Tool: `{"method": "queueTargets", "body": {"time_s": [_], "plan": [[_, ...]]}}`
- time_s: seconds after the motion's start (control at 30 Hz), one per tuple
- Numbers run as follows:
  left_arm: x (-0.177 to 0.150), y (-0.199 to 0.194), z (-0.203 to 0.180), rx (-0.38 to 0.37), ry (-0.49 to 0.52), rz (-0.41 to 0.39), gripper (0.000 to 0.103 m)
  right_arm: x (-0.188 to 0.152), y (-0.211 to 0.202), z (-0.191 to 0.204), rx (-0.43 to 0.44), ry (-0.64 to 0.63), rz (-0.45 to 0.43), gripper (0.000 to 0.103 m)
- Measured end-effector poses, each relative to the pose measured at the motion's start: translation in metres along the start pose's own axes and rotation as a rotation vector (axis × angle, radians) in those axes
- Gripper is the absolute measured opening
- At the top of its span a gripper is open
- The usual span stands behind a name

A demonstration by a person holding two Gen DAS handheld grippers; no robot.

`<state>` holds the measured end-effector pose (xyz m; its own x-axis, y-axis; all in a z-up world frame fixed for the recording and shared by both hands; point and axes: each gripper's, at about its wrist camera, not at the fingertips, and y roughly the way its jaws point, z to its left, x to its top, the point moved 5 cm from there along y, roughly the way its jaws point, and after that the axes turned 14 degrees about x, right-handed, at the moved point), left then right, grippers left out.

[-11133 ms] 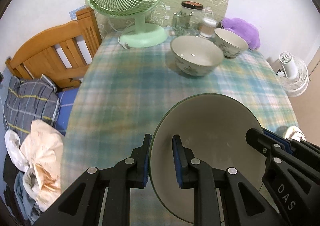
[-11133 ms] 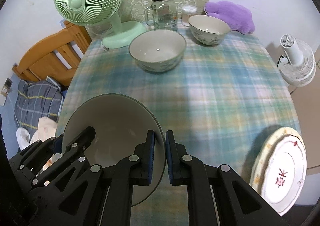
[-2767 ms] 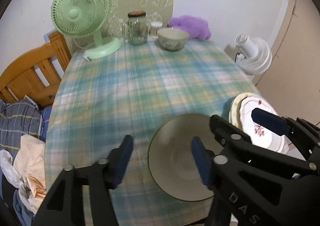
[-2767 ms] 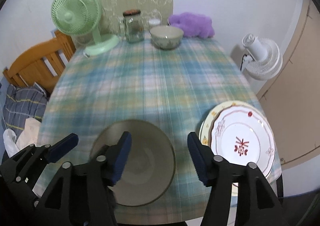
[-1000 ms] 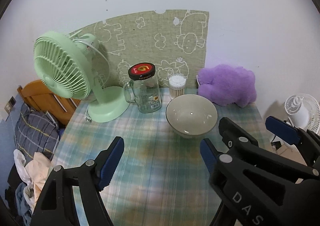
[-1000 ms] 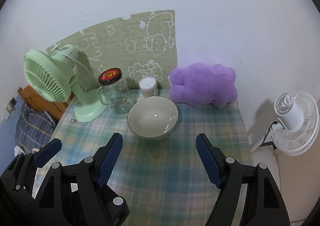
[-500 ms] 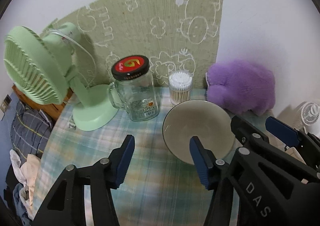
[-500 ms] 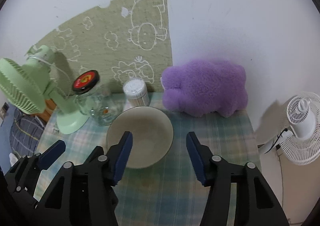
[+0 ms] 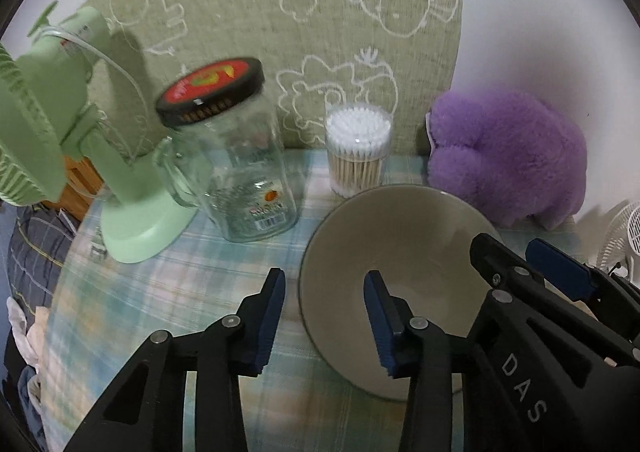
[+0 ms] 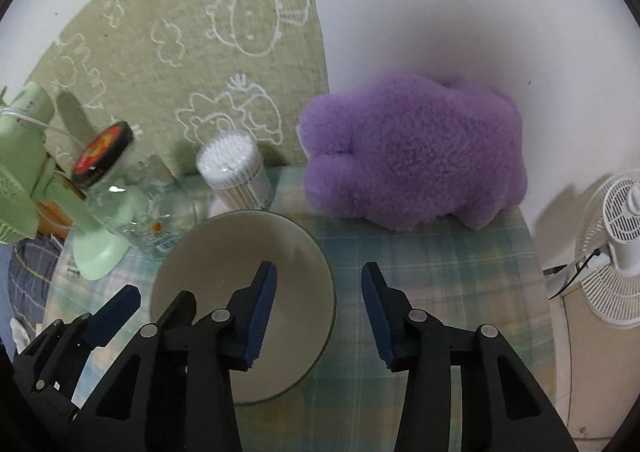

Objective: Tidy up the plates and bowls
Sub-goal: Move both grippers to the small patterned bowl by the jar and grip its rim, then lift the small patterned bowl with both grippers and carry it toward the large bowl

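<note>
- At nine o'clock in your left wrist view, the green fan (image 9: pixel 60 156) and the glass jar (image 9: pixel 236 156) stand well apart from your work, so they need no clearing.
- Your left gripper (image 9: pixel 324 312) is spread wide, straddling the bowl's rim at its nine o'clock edge: one finger outside, one over the inside, neither pressing yet.
- The bowl (image 9: pixel 400 252) sits on the checked tablecloth (image 9: pixel 180 292) near the far wall, with the cotton-swab tub (image 9: pixel 358 148) just behind it at twelve o'clock.
- Your right gripper (image 10: pixel 318 300) is likewise spread, bracketing the rim at three o'clock; the two-sided hold looks meant to lift evenly.
- The purple plush (image 10: pixel 412 152) lies at one o'clock, close enough to brush on lifting.
</note>
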<state>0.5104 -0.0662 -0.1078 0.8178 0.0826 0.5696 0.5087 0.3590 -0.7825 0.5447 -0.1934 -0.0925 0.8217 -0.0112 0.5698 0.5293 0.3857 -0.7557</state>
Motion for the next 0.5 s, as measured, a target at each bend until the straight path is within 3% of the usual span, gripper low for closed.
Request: {"method": "queueTargets", "body": {"time_s": [0.1, 0.33, 0.5], "plan": [[-0.002, 0.005, -0.005, 0.011, 0.011, 0.001, 0.032, -0.001, 0.012, -0.007, -0.002, 0.007, 0.018, 0.042], [-0.004, 0.015, -0.004, 0.038, 0.024, -0.004, 0.022, -0.004, 0.028, -0.011, 0.017, 0.007, 0.048, 0.018], [-0.005, 0.02, 0.0, 0.043, 0.024, 0.01, 0.015, -0.002, 0.029, -0.005, -0.002, -0.007, 0.043, 0.016]]}}
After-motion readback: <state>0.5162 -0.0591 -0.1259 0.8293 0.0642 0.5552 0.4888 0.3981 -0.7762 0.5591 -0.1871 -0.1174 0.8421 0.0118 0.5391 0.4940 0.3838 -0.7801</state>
